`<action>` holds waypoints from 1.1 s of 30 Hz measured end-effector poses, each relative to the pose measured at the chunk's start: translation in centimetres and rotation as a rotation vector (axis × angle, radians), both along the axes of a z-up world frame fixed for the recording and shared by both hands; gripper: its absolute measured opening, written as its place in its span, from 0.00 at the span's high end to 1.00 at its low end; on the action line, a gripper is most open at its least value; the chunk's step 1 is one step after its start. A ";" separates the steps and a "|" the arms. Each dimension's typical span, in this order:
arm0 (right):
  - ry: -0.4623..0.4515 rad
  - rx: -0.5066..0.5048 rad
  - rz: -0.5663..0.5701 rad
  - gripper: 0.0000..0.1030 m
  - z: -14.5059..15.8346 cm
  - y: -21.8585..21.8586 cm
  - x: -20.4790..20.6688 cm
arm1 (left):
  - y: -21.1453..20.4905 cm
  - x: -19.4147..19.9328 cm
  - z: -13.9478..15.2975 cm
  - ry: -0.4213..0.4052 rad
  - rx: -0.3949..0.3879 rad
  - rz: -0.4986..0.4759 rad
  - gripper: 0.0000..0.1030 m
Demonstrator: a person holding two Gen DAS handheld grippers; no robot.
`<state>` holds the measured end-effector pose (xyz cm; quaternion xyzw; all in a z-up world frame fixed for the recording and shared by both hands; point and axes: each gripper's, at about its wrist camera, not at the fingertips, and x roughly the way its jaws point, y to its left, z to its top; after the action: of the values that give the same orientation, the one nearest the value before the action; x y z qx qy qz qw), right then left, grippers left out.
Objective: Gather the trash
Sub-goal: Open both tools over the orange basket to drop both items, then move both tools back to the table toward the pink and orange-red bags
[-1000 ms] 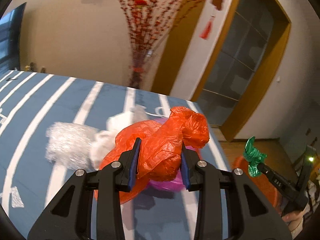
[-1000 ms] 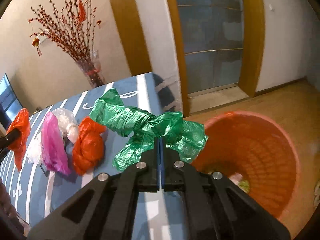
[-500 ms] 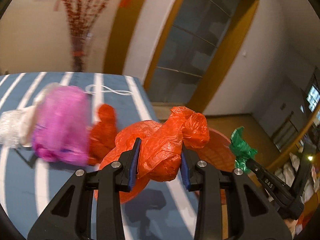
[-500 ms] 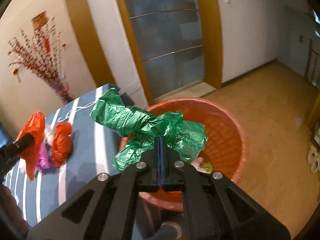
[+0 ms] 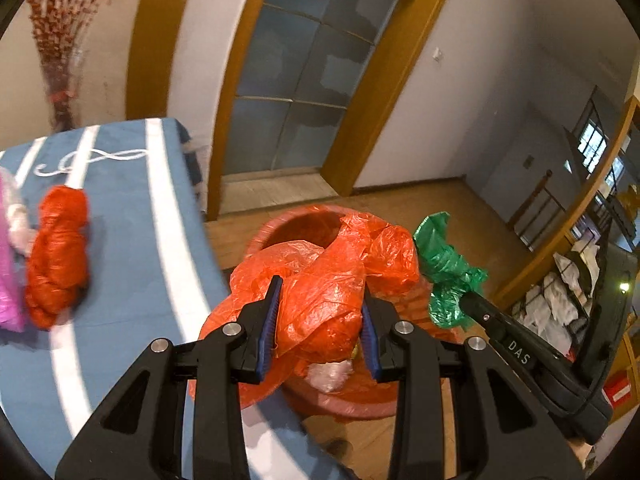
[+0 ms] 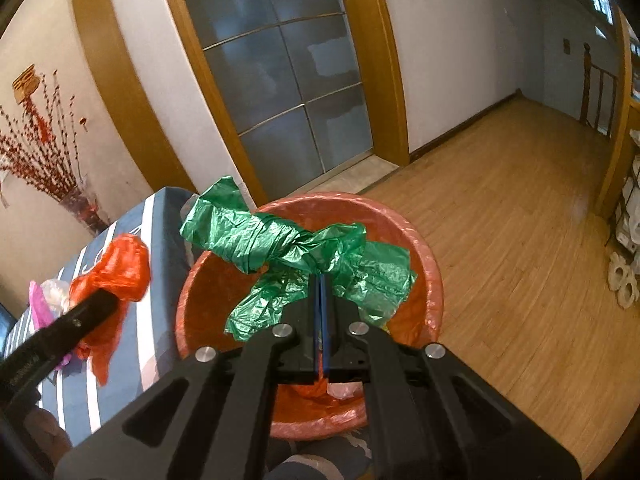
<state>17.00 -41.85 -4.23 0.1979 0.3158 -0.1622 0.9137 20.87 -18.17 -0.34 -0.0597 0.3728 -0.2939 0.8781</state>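
My left gripper point(image 5: 320, 308) is shut on a crumpled orange plastic bag point(image 5: 324, 280), held over the near rim of the orange bin point(image 5: 296, 220) beside the table. My right gripper point(image 6: 322, 284) is shut on a knotted green plastic bag point(image 6: 280, 240) and hangs over the open bin point(image 6: 432, 264). In the left wrist view the green bag point(image 5: 444, 264) and right gripper point(image 5: 466, 300) show at the right. In the right wrist view the orange bag point(image 6: 120, 268) and left gripper point(image 6: 108, 296) show at the left. Some trash lies in the bin's bottom.
On the blue striped tablecloth point(image 5: 132, 208) lie another orange bag point(image 5: 56, 256) and a pink bag point(image 5: 8, 280) with clear wrap. A glass door point(image 6: 288, 76) stands behind the bin. Wooden floor point(image 6: 520, 240) stretches right. A vase of red branches point(image 6: 76, 200) stands at the table's far end.
Both grippers have swung right from over the table to the bin, each keeping its bag. The bin now lies under both bags.
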 end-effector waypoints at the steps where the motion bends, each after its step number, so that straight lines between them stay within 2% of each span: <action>1: -0.001 0.009 -0.003 0.98 -0.2 -0.4 0.1 | -0.5 0.3 -0.3 0.006 0.001 -0.008 0.66; 6: -0.016 0.049 -0.004 0.95 -1.0 -2.0 0.5 | -2.2 0.8 -1.5 0.036 0.006 -0.049 0.65; 11: -0.012 0.064 -0.006 0.91 -1.8 -2.7 0.7 | -2.6 1.6 -3.0 0.082 0.032 -0.056 0.57; 16: -0.001 0.058 -0.006 0.80 -2.3 -3.2 0.5 | -1.9 1.6 -3.4 0.101 0.042 -0.042 0.42; 19: 0.006 0.042 -0.016 0.74 -2.5 -3.2 0.4 | -1.4 1.5 -3.3 0.102 0.052 -0.031 0.42; 25: 0.010 0.005 -0.020 0.61 -2.0 -2.4 -0.4 | 0.4 0.5 -2.8 0.064 0.092 -0.004 0.39; 33: 0.003 -0.023 0.020 0.54 -1.0 0.3 -1.1 | 5.8 -1.3 -1.7 -0.013 0.150 0.090 0.37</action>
<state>15.85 -41.57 -5.23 0.1838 0.3174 -0.1570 0.9170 19.58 -12.33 -2.01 -0.0084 0.3853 -0.2256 0.8948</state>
